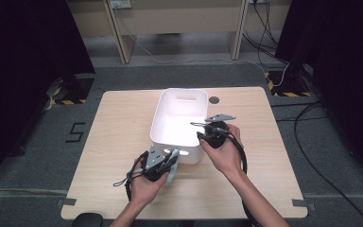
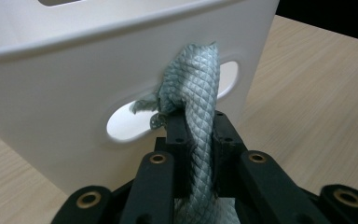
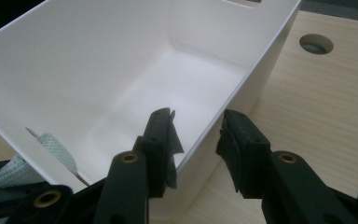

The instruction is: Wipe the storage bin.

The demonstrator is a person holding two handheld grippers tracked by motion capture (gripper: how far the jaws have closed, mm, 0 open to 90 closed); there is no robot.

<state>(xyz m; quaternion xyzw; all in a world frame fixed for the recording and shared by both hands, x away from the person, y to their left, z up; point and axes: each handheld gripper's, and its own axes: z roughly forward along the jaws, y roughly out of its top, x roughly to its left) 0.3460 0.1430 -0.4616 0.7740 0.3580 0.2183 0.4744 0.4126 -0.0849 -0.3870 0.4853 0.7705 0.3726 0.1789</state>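
White bin (image 1: pixel 179 124) sits mid-table (image 1: pixel 118 142), long axis running away from the person. Left gripper (image 1: pixel 169 163) is at the bin's near end wall, jaws clamped together on a folded grey-green quilted cloth (image 2: pixel 198 107); the cloth's leading end is pushed into the oval handle slot (image 2: pixel 126 122) of that wall, and in the right gripper view a corner of it pokes through on the inside. Right gripper (image 3: pixel 198 135) straddles the bin's right side wall near the front corner: one jaw inside, one outside, jaws apart, pads not visibly pressing the rim.
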